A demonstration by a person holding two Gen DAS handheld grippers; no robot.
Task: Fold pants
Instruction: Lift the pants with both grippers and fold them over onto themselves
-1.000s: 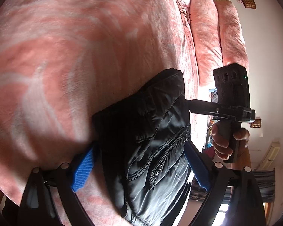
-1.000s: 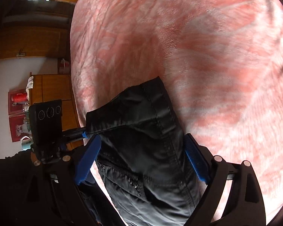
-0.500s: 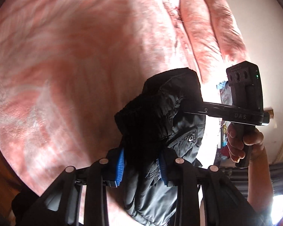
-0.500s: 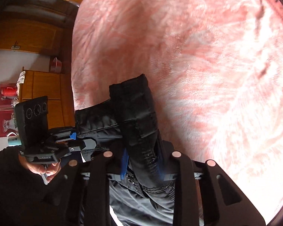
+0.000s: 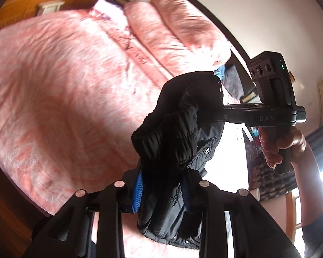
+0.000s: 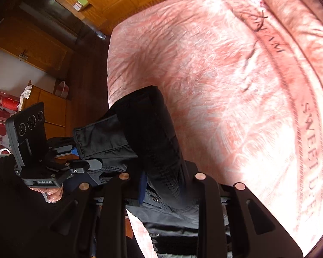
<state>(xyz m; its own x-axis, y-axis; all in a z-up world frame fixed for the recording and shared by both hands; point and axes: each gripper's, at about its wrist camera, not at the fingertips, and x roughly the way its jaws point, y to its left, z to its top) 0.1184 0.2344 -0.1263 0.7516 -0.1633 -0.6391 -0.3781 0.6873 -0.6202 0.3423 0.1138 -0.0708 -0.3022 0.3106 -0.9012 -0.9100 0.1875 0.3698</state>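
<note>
1. Left wrist view: my left gripper fills the near edge, its blue-padded jaws clamped on a bunched part of the black pants.
2. Left wrist view: the elastic waistband of the pants bulges just beyond the jaws, and the rest of the garment hangs down between the black fingers toward the near edge.
3. Left wrist view: the pants are lifted clear of the pink bed, which spreads over the left and far part of the picture; pink pillows lie along its far end.
4. Left wrist view: on the right, my right gripper reaches in from the side and meets the far fold of the pants; its fingertips are hidden in the cloth. A hand grips its handle.
5. Right wrist view: my right gripper sits at the near edge, jaws clamped on a thick fold of the pants, with one blue pad showing at the left of the fold.
6. Right wrist view: the fold stands up beyond the jaws, above the bed, which takes up the right and far side.
7. Right wrist view: at the left, my left gripper holds another edge of the pants, a blue pad just visible against the cloth; a hand shows beneath its body.
8. Right wrist view: wooden cabinets stand at the far left, beyond the bed's edge.
</note>
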